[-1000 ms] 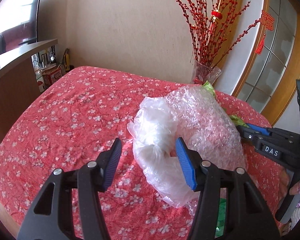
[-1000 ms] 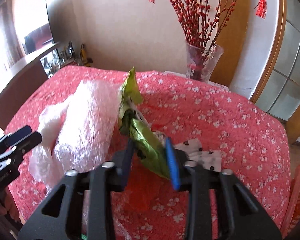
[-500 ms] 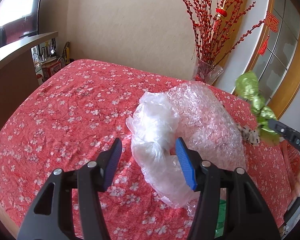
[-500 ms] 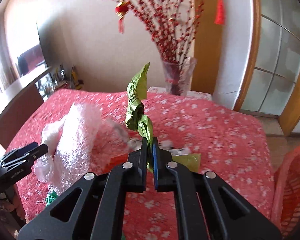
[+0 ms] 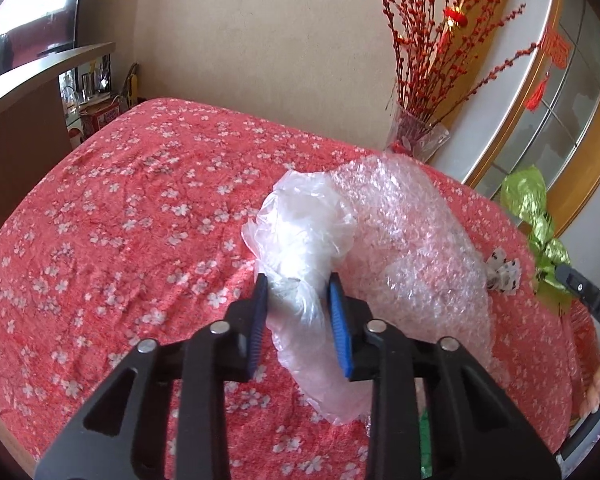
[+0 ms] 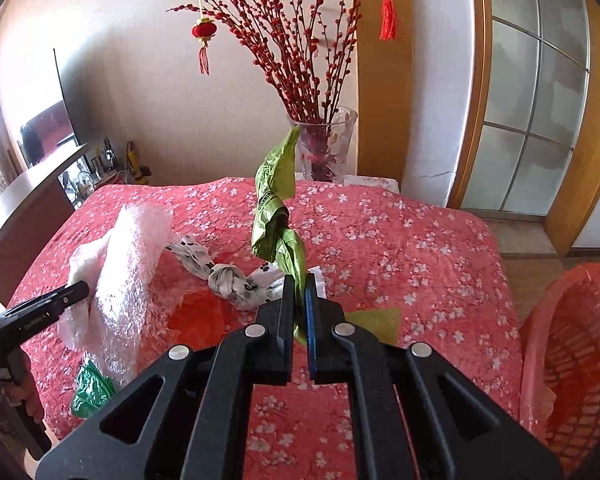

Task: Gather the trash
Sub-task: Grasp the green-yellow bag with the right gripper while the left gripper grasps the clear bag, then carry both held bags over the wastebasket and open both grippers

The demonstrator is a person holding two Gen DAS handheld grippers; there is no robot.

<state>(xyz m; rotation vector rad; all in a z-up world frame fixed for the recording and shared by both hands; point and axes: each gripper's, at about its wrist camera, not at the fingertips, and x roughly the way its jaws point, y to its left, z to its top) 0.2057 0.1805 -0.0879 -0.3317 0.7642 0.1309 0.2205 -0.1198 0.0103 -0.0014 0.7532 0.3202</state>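
Note:
On the red flowered tablecloth [image 5: 120, 220] lies a crumpled clear plastic bag [image 5: 304, 232] against a roll of bubble wrap [image 5: 412, 232]. My left gripper [image 5: 298, 284] has the bag between its blue pads; its jaws are closing and the pads press on the film. My right gripper [image 6: 300, 280] is shut on a twisted green wrapper [image 6: 278, 216], which stands up above the table. In the left wrist view that green wrapper [image 5: 532, 208] hangs at the right edge. A white knotted bag with black paw prints [image 6: 228, 280] lies just behind the right gripper.
An orange mesh basket lined with a thin orange bag [image 6: 572, 340] stands beside the table at the right. A glass vase of red branches [image 6: 326, 148] is at the far edge. An orange scrap [image 6: 200, 312], a dark green bag [image 6: 90, 390] and a yellow-green piece [image 6: 376, 320] lie near the front.
The left jaws have narrowed onto the clear plastic bag. The right gripper shut on the green wrapper, lifted it off the table and carried it to the right.

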